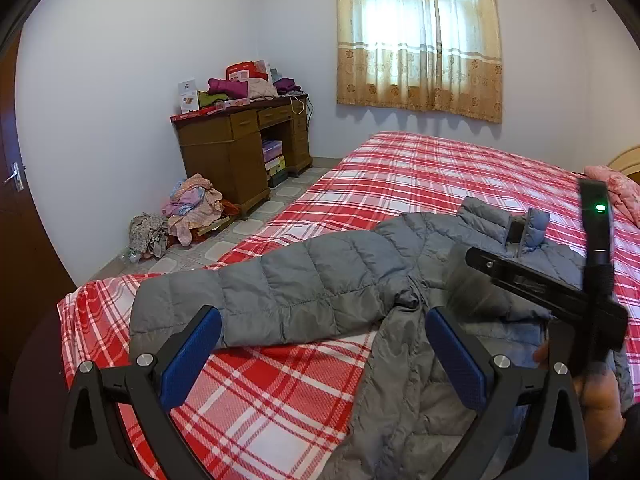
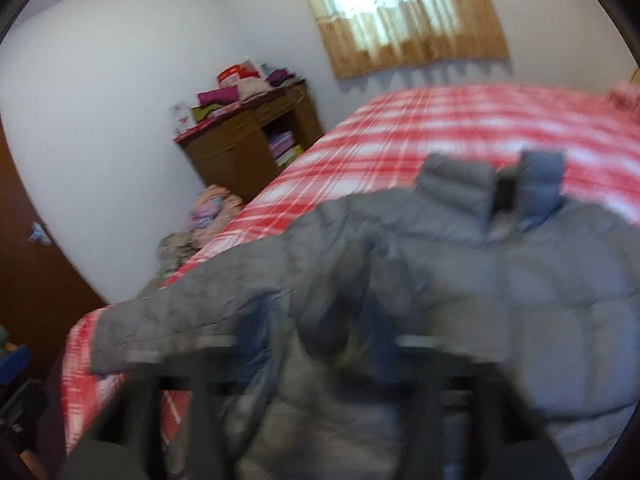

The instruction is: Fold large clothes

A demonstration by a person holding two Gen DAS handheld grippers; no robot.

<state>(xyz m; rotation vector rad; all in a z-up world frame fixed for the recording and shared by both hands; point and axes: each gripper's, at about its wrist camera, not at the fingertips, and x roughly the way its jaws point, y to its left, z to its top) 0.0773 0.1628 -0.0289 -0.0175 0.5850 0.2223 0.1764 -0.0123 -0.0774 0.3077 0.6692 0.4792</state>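
The left claw (image 1: 324, 356) stands wide with nothing between its blue pads (image 1: 192, 356), hanging just above the red plaid bedspread (image 1: 256, 412) near the corner of the bed. Straight ahead of it, and touching neither pad, lies the grey padded jacket (image 1: 280, 292): one sleeve (image 1: 224, 304) stretches out ahead and to the left, its cuff end beyond the left pad, while a loose flap of the jacket front trails back under and past the right pad. The jacket's body lies ahead and to the right, with the collar (image 1: 486, 216) standing up at the far end, so the garment's long line runs from the near edge of the bed away toward the window, and the sleeve crosses that line sideways. The right claw (image 2: 320, 344) is badly blurred in its own view; its jaws look spread wide over the middle of the jacket (image 2: 520, 280), and no cloth appears pinched between them, though the smear makes that hard to confirm. From the left side, its black frame is visible to the right, held in a hand (image 1: 600, 400) over the jacket's body. By my reading, the outstretched sleeve is the left claw's to take and fold inward, being nearer to it, while the body suits the right.
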